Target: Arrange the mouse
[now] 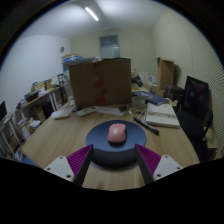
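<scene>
A pink mouse [117,134] lies near the middle of a round dark grey mouse mat [97,140] on a wooden table [60,133]. My gripper [112,160] is open, its two fingers with purple pads [75,160] spread wide at the mat's near edge. The mouse sits just ahead of the fingers and apart from them, resting on the mat. Nothing is held between the fingers.
A large cardboard box [99,82] stands on the table beyond the mat. A keyboard [66,112] lies to the left of it and a stack of papers or books [162,116] to the right. A dark office chair [195,105] stands at the right.
</scene>
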Available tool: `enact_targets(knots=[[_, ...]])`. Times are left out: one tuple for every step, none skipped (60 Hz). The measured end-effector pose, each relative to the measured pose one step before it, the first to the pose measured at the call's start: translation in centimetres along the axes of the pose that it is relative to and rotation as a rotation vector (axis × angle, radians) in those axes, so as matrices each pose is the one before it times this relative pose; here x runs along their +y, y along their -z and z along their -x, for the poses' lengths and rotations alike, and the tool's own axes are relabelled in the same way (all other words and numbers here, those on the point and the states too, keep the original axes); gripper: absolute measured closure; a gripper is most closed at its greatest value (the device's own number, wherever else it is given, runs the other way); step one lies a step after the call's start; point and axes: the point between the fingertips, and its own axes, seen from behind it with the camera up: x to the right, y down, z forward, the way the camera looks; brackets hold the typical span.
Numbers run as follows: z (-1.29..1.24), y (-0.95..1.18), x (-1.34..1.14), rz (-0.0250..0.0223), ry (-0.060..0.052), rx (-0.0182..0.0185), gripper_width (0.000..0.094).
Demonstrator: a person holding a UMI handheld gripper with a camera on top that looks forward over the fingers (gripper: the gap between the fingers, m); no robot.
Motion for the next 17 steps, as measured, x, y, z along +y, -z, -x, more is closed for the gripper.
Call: enact_targets(knots=[[0.195, 1.016, 0.321, -0.00277, 0.0015, -0.01358, 0.0095], [0.132, 0.953, 0.322, -0.00427, -0.0001, -0.01113, 0.0098], [0.075, 0.932, 0.340, -0.00415, -0.0008, -0.00818, 0.0098], [0.035, 0.891, 0.362, -0.00420, 0.0006, -0.00726, 0.0099], [0.039, 0.870, 0.360, -0.00453, 0.0017, -0.00775, 0.0098], [0.013, 0.800, 0.363, -0.00459, 0.0036, -0.00848, 0.0102], [-0.037, 0.756, 0.361, -0.00479, 0.0028, -0.00588, 0.0096], [-0.322, 0.190, 0.428, -0.00542, 0.0003, -0.00246, 0.0098], [-0.132, 0.775, 0.386, -0.00460, -0.0019, 0.00114, 0.0098], [-0.078, 0.733, 0.319, -0.00626, -0.0032, 0.00175, 0.0094], [-0.179, 0.635, 0.342, -0.00552, -0.0035, -0.00082, 0.0098], [-0.159, 0.521, 0.339, -0.00351, -0.0036, -0.00112, 0.0102], [-0.171, 0.440, 0.384, -0.00296, -0.0050, -0.00204, 0.0098], [-0.189, 0.384, 0.399, -0.00199, -0.0065, -0.00216, 0.0097], [-0.211, 0.367, 0.391, -0.00129, -0.0072, -0.00278, 0.0099], [-0.172, 0.316, 0.364, -0.00015, -0.0078, -0.00398, 0.0098], [-0.150, 0.275, 0.406, -0.00017, -0.0070, -0.00520, 0.0096]])
